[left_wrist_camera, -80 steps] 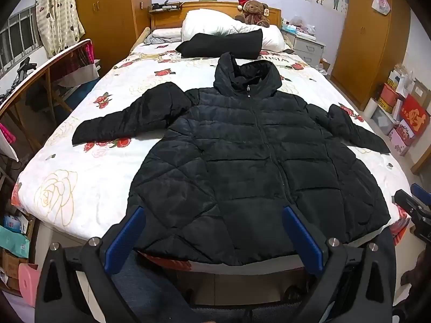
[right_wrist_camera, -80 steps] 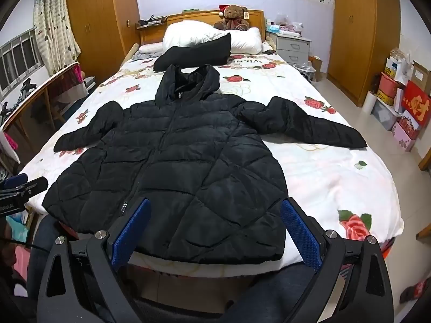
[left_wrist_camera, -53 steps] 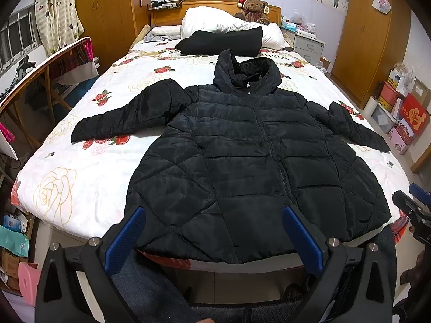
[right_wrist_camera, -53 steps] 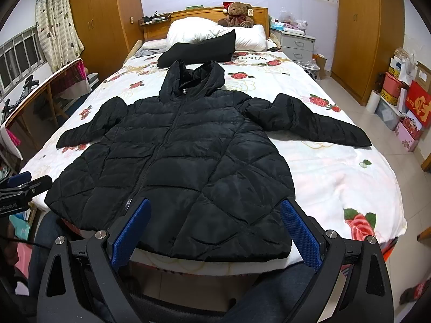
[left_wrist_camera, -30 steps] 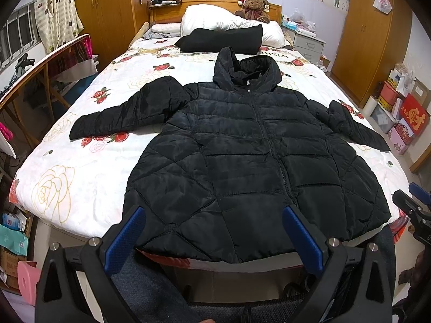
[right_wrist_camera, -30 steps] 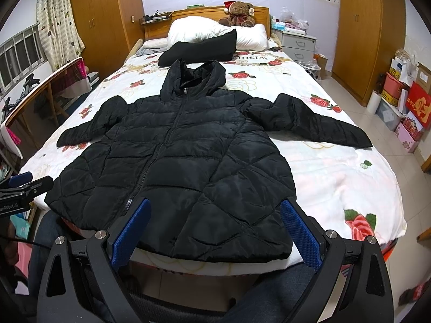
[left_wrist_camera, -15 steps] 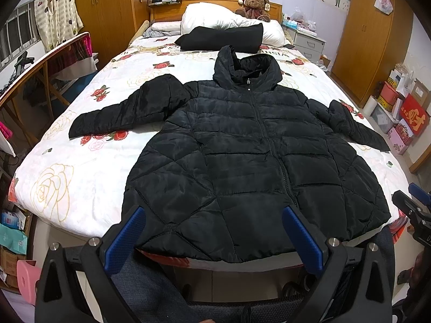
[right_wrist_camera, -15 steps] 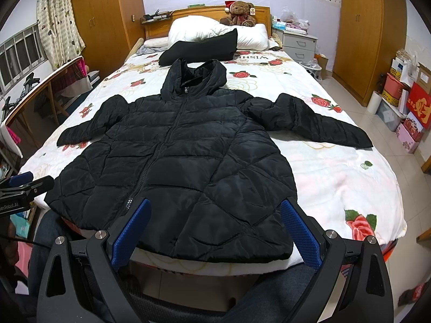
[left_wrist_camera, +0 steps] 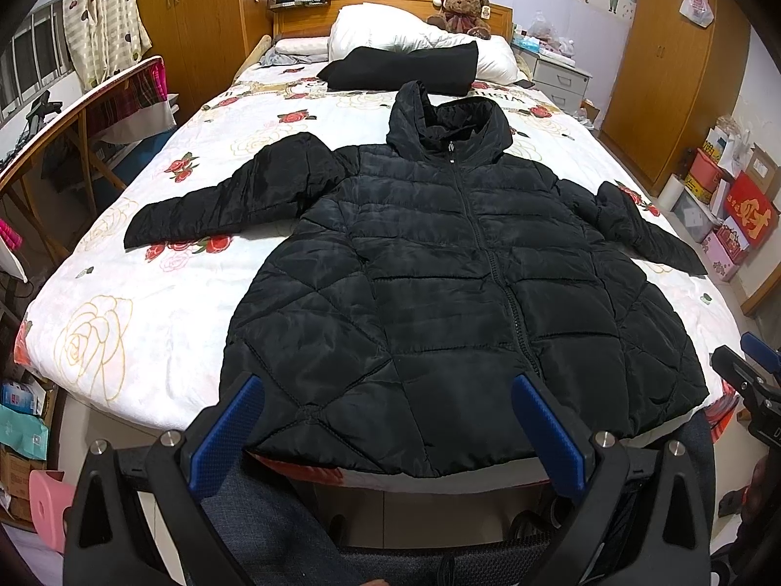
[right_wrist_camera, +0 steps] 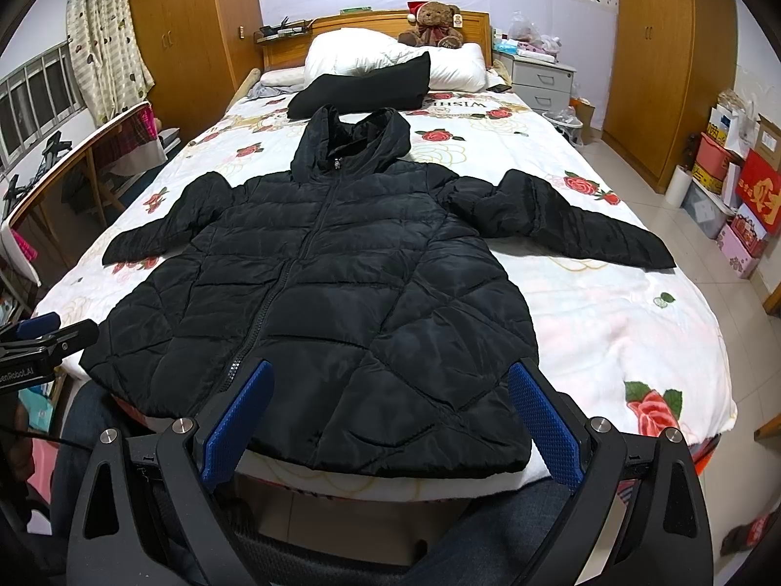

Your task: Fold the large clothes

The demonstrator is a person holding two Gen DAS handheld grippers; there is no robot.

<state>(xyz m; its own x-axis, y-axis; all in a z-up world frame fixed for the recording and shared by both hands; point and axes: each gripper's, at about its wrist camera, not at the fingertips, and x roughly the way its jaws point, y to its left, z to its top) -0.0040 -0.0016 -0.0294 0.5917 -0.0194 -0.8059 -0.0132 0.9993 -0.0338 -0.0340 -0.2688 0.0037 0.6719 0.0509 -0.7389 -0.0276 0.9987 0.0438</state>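
A black quilted hooded jacket [left_wrist_camera: 454, 283] [right_wrist_camera: 322, 288] lies flat and zipped on the bed, front up, hood towards the headboard, both sleeves spread out to the sides. Its hem hangs slightly over the bed's near edge. My left gripper [left_wrist_camera: 385, 390] is open, held just short of the hem's left half, with nothing between its blue pads. My right gripper [right_wrist_camera: 390, 381] is open too, above the hem's right half and empty. Each gripper shows at the edge of the other's view.
The bed [left_wrist_camera: 146, 303] has a white rose-print cover. A folded black garment [left_wrist_camera: 405, 68], white pillows [right_wrist_camera: 371, 51] and a teddy bear [right_wrist_camera: 434, 17] sit near the headboard. A wooden rail [left_wrist_camera: 63, 112] runs along the left side; boxes [right_wrist_camera: 742, 180] line the floor on the right. Legs in dark trousers are below the grippers.
Both views have crept slightly forward and up towards the bed, so the jacket sits a little nearer. Both grippers have stayed open; the jacket has not moved.
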